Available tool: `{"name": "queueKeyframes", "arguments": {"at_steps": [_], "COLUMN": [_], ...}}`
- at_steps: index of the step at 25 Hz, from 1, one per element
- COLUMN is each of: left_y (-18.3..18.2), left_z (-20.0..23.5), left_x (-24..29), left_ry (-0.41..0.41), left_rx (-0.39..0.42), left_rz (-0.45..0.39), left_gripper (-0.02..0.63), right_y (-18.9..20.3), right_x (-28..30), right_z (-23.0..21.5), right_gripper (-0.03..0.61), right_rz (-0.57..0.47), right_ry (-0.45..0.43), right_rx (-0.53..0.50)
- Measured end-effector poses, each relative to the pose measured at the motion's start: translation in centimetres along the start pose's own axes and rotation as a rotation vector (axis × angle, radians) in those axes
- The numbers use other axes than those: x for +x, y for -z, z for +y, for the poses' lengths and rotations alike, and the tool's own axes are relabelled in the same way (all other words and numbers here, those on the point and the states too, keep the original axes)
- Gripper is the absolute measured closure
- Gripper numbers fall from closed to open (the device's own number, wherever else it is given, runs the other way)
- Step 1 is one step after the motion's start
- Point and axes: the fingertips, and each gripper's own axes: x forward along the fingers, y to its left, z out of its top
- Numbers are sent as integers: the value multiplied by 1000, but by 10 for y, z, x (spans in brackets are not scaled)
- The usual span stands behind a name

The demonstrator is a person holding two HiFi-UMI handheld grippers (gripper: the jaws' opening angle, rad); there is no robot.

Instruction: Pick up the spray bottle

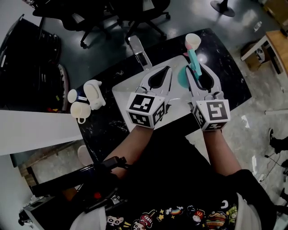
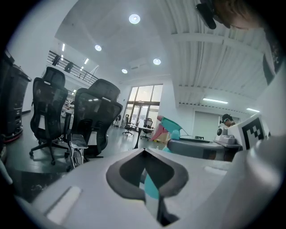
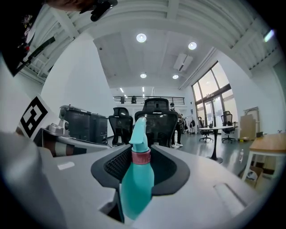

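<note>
A teal spray bottle (image 1: 195, 63) with a pink collar stands upright between the jaws of my right gripper (image 1: 197, 68), which is shut on it and holds it above the white board (image 1: 123, 92). In the right gripper view the spray bottle (image 3: 136, 181) fills the gap between the jaws of the right gripper (image 3: 142, 146), its nozzle pointing up and away. My left gripper (image 1: 167, 70) sits just left of it, with its jaw tips together and nothing held. From the left gripper view, the bottle's head (image 2: 170, 129) shows to the right beyond the left gripper (image 2: 144, 151).
The white board lies on a black table (image 1: 103, 130). White mugs and a white figure (image 1: 85, 99) stand at its left. A pale pink cup shape (image 1: 192, 41) sits at the bottle's far end, and a silver object (image 1: 140, 52) lies at the table's far edge. Office chairs (image 1: 112, 13) stand beyond.
</note>
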Motion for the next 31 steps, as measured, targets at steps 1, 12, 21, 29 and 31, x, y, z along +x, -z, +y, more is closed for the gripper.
{"name": "queueKeyframes", "arguments": {"at_steps": [1, 12, 21, 29, 31], "left_y": [0, 0, -1, 0, 2], "left_z": [0, -7, -3, -1, 0], "left_x": [-3, -29, -42, -43, -43], "left_ry": [6, 52, 37, 27, 23], "left_rx": [2, 6, 7, 10, 10], "left_rz": [-1, -2, -7, -8, -7], "left_gripper": [614, 614, 614, 614, 614], "right_y": [1, 4, -6, -6, -5], "right_x": [-6, -33, -26, -21, -20], "right_z": [3, 24, 31, 33, 34], "right_gripper": [423, 425, 423, 424, 423], "right_rz": [3, 24, 6, 6, 6], "right_ry": [9, 61, 33, 9, 3], "right_rx": [2, -7, -20, -22, -22]}}
